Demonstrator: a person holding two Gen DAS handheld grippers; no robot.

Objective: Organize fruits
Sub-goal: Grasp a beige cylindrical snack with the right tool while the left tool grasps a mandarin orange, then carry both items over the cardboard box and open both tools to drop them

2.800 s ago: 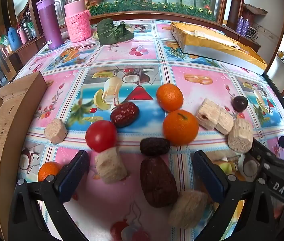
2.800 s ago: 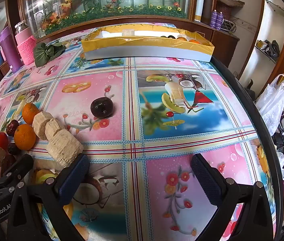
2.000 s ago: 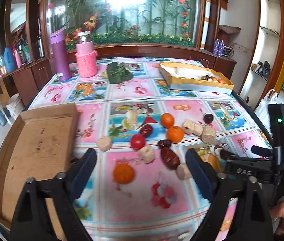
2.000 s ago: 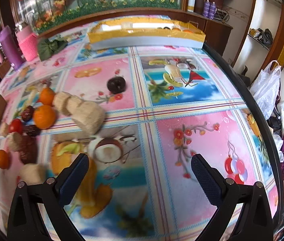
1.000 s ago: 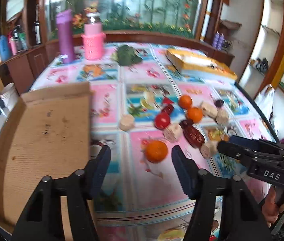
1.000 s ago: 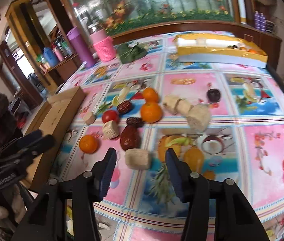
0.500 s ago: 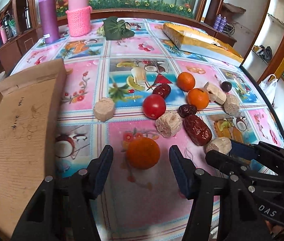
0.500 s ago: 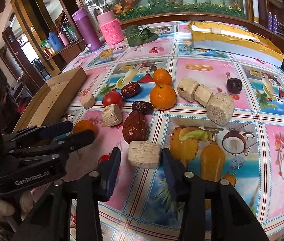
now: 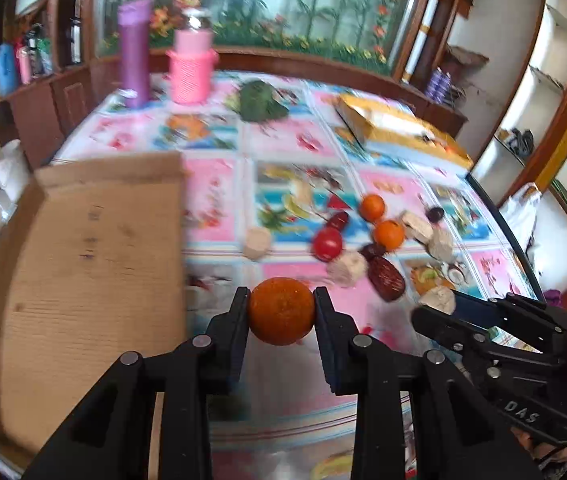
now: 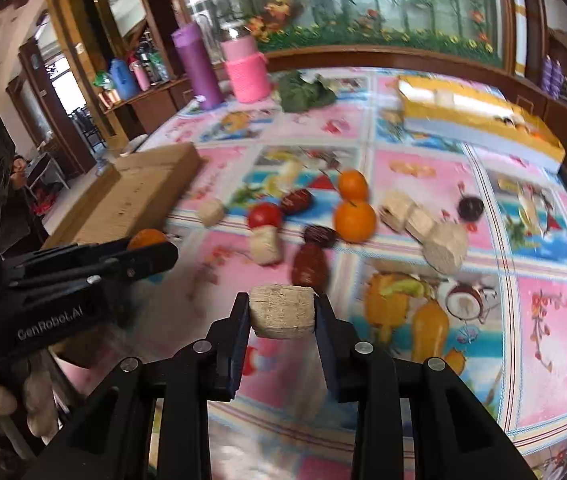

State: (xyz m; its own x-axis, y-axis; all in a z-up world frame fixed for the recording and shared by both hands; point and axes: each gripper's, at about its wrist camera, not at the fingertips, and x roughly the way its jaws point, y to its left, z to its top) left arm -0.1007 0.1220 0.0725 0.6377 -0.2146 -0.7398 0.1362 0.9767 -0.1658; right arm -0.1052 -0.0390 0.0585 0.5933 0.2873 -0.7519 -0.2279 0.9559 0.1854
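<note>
The left gripper (image 9: 281, 312) is closing on an orange (image 9: 281, 310) beside the cardboard box (image 9: 83, 264). The right gripper (image 10: 282, 312) is closing on a beige block (image 10: 282, 311). The yellow tray (image 10: 479, 122), at the table's (image 10: 543, 320) far right corner, holds small items.

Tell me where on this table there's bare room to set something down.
Bare cloth lies in front of the fruit cluster, right of the cardboard box. More lies between the cluster and the yellow tray, and between the box and the purple bottle. It is crowded mid-table around the tomato, oranges and dates.
</note>
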